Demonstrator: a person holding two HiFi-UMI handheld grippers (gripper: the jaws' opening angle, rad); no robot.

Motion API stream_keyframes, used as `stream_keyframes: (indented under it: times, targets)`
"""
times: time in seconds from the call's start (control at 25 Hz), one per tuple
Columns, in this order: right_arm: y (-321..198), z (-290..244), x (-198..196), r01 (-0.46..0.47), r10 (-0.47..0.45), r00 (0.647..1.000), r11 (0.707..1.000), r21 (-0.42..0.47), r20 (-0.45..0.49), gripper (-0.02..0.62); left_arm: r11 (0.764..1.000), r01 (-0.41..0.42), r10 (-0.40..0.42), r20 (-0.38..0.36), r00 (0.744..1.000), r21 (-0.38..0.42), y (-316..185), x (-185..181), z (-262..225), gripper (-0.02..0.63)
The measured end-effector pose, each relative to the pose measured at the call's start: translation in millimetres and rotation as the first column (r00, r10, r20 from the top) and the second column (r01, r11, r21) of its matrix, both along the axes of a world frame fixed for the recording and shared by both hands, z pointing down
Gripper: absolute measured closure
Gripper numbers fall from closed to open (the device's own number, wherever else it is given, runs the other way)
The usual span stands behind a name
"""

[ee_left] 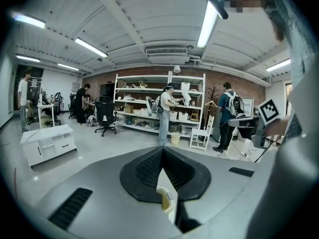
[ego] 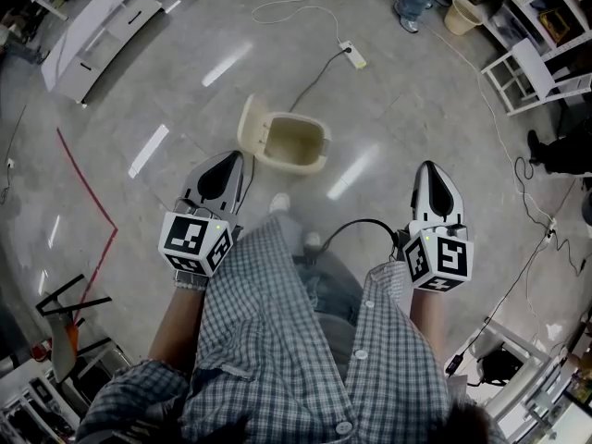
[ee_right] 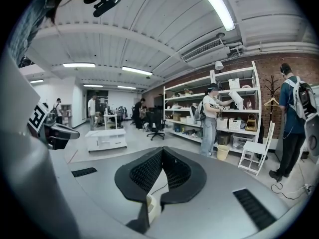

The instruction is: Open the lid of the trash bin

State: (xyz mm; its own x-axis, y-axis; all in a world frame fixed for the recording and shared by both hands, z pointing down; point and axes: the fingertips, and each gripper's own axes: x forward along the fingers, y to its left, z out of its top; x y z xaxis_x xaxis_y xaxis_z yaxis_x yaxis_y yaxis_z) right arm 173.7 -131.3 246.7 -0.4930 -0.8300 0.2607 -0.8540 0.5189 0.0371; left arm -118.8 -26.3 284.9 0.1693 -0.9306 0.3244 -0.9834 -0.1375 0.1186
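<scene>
The trash bin (ego: 294,144) stood on the floor just ahead of the left gripper (ego: 227,165), its lid (ego: 250,123) already upright, so the opening looked done. The left gripper and the right gripper (ego: 431,172) both had their jaws closed together, empty.

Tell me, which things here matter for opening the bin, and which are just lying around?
For the job: trash bin, its lid (already up), left gripper, right gripper.

Just lying about: power strip, white cabinet, white chair, small beige bucket.

Smooth plastic trash bin (ego: 298,163), glossy floor (ego: 416,109)
</scene>
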Motion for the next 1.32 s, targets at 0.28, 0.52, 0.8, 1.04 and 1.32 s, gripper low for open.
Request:
stream_keyframes:
  times: [0.28, 0.52, 0.8, 1.04, 1.32]
  targets:
    - [1.9, 0.7, -0.4, 0.004, -0.004, 1.0, 1.0, -0.001, -0.002, 0.577, 1.0, -0.012, 0.012, 0.003, 1.0, -0.001, 2.4, 2.6, 0.0, 0.606]
    - [3.2, 0.2, -4.3, 0.014, -0.014, 1.0, 1.0, -0.002, -0.003, 0.577, 1.0, -0.006, 0.006, -0.001, 1.0, -0.003, 5.3, 1.8, 0.6, 0.606]
    - [4.9, -0.8, -3.3, 0.013, -0.013, 1.0, 1.0, -0.003, -0.006, 0.577, 1.0, -0.009, 0.009, -0.002, 1.0, -0.001, 6.1, 2.6, -0.4, 0.606]
    - [5.7, -0.1, -1.9, 0.011, -0.011, 1.0, 1.0, -0.003, -0.009, 0.577, 1.0, -0.015, 0.015, -0.005, 1.0, -0.002, 5.9, 4.4, 1.8, 0.606]
    - [7.4, 0.0, -0.1, 0.01, -0.01, 1.0, 1.0, 0.001, -0.007, 0.577, 1.0, -0.018, 0.018, -0.005, 1.0, -0.001, 8.4, 6.6, 3.0, 0.606]
